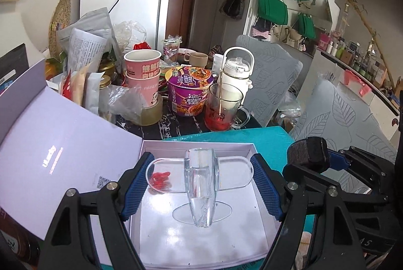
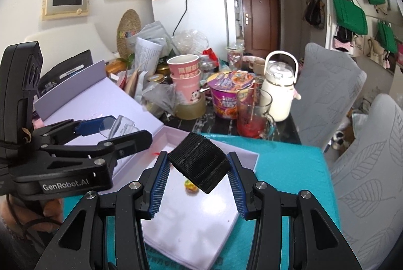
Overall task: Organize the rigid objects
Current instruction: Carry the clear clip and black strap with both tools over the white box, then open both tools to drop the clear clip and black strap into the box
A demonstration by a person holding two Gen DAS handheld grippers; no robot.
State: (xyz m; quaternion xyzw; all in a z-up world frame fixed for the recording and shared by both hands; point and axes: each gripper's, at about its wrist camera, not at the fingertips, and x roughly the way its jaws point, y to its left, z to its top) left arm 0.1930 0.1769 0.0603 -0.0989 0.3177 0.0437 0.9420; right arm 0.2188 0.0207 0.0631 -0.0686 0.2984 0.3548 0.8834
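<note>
Left wrist view shows a clear acrylic piece (image 1: 200, 178), a flat oval plate crossed by a rounded upright block, clamped by its two ends between the blue pads of the left gripper (image 1: 201, 184). It hangs over the open white box (image 1: 248, 239), whose lavender lid (image 1: 58, 141) stands folded back on the left. A few red bits (image 1: 159, 178) show through the plate's left end.

Right wrist view shows the right gripper (image 2: 197, 181) with its jaws closed on a black ribbed block (image 2: 197, 165), tilted, over the same box (image 2: 201, 232); a small yellow thing (image 2: 190, 186) lies on the box floor beneath. The box sits on a teal mat (image 2: 289, 181) on the table. Behind stand a purple noodle bowl (image 1: 190, 91), a glass mug (image 1: 221, 108) with red liquid, pink paper cups (image 1: 142, 73) and a white jug (image 1: 235, 78).
</note>
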